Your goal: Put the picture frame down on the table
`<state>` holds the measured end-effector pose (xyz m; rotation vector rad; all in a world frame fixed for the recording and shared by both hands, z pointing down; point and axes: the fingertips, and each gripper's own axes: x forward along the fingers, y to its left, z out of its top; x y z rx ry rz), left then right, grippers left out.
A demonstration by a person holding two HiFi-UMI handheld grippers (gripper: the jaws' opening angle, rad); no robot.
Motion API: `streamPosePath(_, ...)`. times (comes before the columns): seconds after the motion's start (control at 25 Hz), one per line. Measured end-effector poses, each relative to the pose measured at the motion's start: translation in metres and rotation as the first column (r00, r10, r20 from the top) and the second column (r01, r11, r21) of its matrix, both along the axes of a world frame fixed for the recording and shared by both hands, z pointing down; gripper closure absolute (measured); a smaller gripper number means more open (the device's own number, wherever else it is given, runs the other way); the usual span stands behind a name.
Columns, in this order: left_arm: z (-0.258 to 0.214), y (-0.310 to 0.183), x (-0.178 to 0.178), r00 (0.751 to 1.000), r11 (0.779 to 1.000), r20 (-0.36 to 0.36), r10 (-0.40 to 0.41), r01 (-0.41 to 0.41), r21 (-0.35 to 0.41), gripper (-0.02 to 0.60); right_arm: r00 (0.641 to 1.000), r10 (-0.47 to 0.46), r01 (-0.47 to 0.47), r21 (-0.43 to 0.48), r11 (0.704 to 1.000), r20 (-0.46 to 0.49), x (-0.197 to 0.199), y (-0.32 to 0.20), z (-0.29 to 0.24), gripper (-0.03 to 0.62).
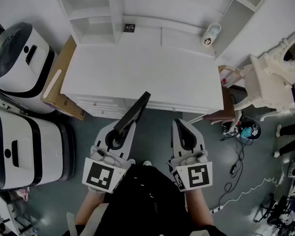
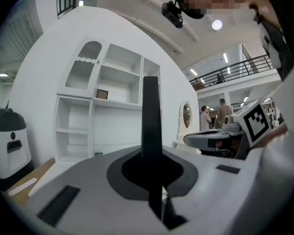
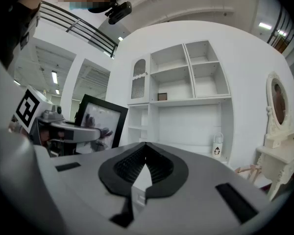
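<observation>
A black picture frame (image 1: 135, 113) is held slanting up toward the front edge of the white table (image 1: 142, 73). My left gripper (image 1: 121, 132) is shut on its lower end. The left gripper view shows the frame (image 2: 150, 116) edge-on, rising from between the jaws of the left gripper (image 2: 152, 166). In the right gripper view the frame (image 3: 100, 124) shows its glazed front with a picture in it, beside the left gripper (image 3: 71, 129). My right gripper (image 1: 182, 127) hangs level with the left one, short of the table. The right gripper (image 3: 146, 147) is shut on nothing.
White shelves (image 1: 96, 6) stand along the table's back with a small white bottle (image 1: 210, 35) and a black card (image 1: 129, 27). A cardboard box (image 1: 64, 82) and white machines (image 1: 19, 58) stand left. An ornate white dresser (image 1: 270, 77), a brown chair (image 1: 228, 107) and floor cables (image 1: 241, 151) are right.
</observation>
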<state>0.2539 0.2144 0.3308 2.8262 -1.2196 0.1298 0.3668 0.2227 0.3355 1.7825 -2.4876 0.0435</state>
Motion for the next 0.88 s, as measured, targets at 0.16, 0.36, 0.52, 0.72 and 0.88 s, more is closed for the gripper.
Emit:
streamPosePath(0.16, 0.000, 0.002, -0.001, 1.000, 1.000, 0.002, -0.003, 0.003, 0.001, 0.569, 1.000, 0.000, 0.000, 0.000, 1.000, 0.000, 0.000, 0.002, 0.001, 0.592)
streamPosePath(0.36, -0.001, 0.002, -0.001, 1.000, 1.000, 0.003, -0.008, 0.008, 0.000, 0.569, 1.000, -0.005, 0.005, -0.003, 1.000, 0.002, 0.000, 0.003, 0.000, 0.592)
streamPosePath(0.52, -0.003, 0.005, -0.001, 1.000, 1.000, 0.006, -0.017, 0.017, 0.003, 0.569, 1.000, -0.011, 0.011, -0.003, 1.000, 0.014, 0.002, 0.005, -0.002, 0.592)
streamPosePath(0.72, -0.002, 0.010, -0.004, 0.999, 0.999, 0.006, -0.047, 0.047, 0.004, 0.569, 0.999, -0.037, 0.037, 0.005, 0.999, 0.019, 0.002, 0.009, -0.001, 0.592)
streamPosePath(0.88, -0.004, 0.016, -0.008, 0.996, 0.996, 0.006, -0.086, 0.085, 0.008, 0.569, 0.998, -0.064, 0.064, 0.006, 0.998, 0.024, 0.002, 0.012, -0.001, 0.592)
